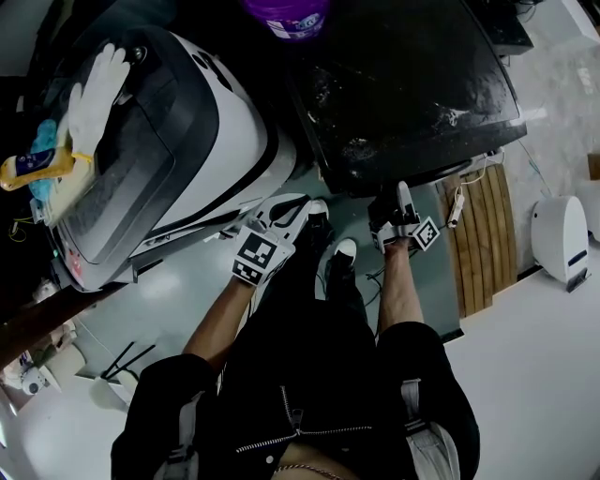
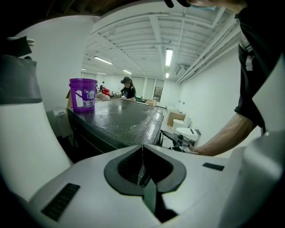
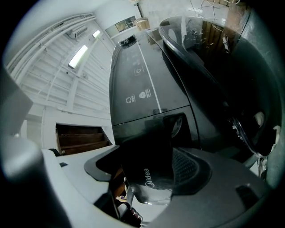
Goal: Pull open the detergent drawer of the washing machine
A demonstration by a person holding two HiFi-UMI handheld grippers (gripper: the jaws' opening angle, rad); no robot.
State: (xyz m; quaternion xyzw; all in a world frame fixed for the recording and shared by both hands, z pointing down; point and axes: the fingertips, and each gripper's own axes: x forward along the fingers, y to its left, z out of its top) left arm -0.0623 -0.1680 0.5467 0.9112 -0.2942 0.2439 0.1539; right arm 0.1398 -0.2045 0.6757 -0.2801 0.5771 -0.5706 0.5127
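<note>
The dark washing machine (image 1: 403, 84) stands before the person, with a purple bucket (image 1: 286, 13) on its top at the edge away from them. At the machine's front, just under the top, the right gripper (image 1: 394, 210) has its jaws set wide and pressed on the detergent drawer (image 3: 149, 176), whose front panel fills the gap between them. The left gripper (image 2: 143, 162) is near the machine's left front corner, jaws closed together and holding nothing.
</note>
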